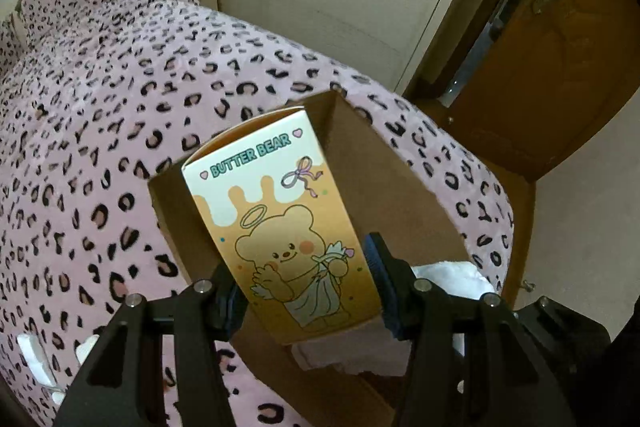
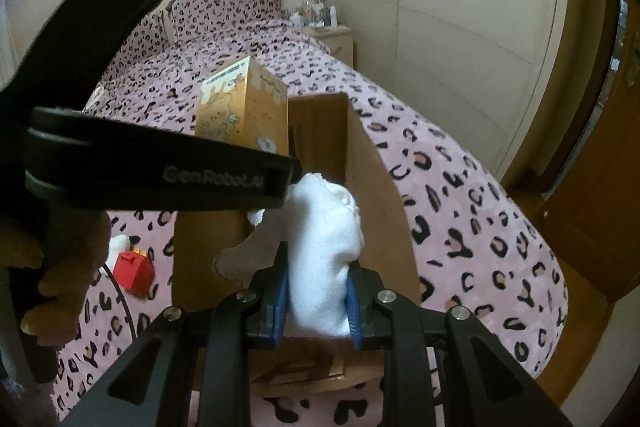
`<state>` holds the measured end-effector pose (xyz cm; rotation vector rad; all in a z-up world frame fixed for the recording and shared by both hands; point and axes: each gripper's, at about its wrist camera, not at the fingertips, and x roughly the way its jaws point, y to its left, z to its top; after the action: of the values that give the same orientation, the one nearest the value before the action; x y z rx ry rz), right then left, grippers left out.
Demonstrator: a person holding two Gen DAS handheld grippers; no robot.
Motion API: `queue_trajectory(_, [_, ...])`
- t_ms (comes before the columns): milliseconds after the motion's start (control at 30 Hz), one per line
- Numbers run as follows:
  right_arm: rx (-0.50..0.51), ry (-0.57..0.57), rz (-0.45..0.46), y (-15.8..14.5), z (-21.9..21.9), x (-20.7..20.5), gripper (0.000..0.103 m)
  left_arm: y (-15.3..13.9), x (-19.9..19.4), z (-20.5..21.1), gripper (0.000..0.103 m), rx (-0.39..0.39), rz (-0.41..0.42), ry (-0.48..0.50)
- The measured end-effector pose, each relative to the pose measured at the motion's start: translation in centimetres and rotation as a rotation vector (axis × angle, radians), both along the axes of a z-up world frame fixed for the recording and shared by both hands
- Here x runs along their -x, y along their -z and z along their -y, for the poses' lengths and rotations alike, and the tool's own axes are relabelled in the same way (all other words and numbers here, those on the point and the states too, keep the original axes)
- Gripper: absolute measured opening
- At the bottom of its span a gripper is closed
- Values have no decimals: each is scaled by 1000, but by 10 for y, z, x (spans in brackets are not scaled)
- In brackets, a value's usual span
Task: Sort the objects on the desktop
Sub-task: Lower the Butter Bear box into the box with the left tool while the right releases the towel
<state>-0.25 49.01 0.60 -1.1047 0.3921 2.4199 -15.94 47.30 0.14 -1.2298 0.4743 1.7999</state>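
Half-hidden white cloth [image 2: 324,251] between right tongs [image 2: 318,303]

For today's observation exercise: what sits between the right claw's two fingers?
A bunched white cloth, pinched between the blue pads over the cardboard box, seen in the right wrist view.

The bedspread [image 1: 100,147] is pink with black and brown leopard spots, and the pillows [image 2: 228,7] repeat that pattern. The carton [image 1: 280,227] is golden orange under a dripping white top, with teal lettering and a tan bear, inside a plain brown cardboard box [image 1: 392,195]. The cloth [image 2: 324,247] is white, the small box [image 2: 134,273] red.
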Motion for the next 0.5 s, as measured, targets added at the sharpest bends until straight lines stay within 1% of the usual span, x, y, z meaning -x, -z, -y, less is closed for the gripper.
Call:
queue_trajectory(67, [8,-4,13,7,0,3,24,10,3,0,54,4,16,0])
queue_trajectory(167, [18,-9,26,15,1,5,24,22,6,-1,54,13,18,10])
queue_trajectory(300, [32,-8,28,21,1,7,24,30,8,-3,54,11,5,36])
queue_trajectory(400, [58,-14,23,26,-2,8,24,35,8,-4,54,18,-9,76])
queue_trajectory(500, [77,-16,24,29,-4,8,24,36,7,-4,54,16,-26,102])
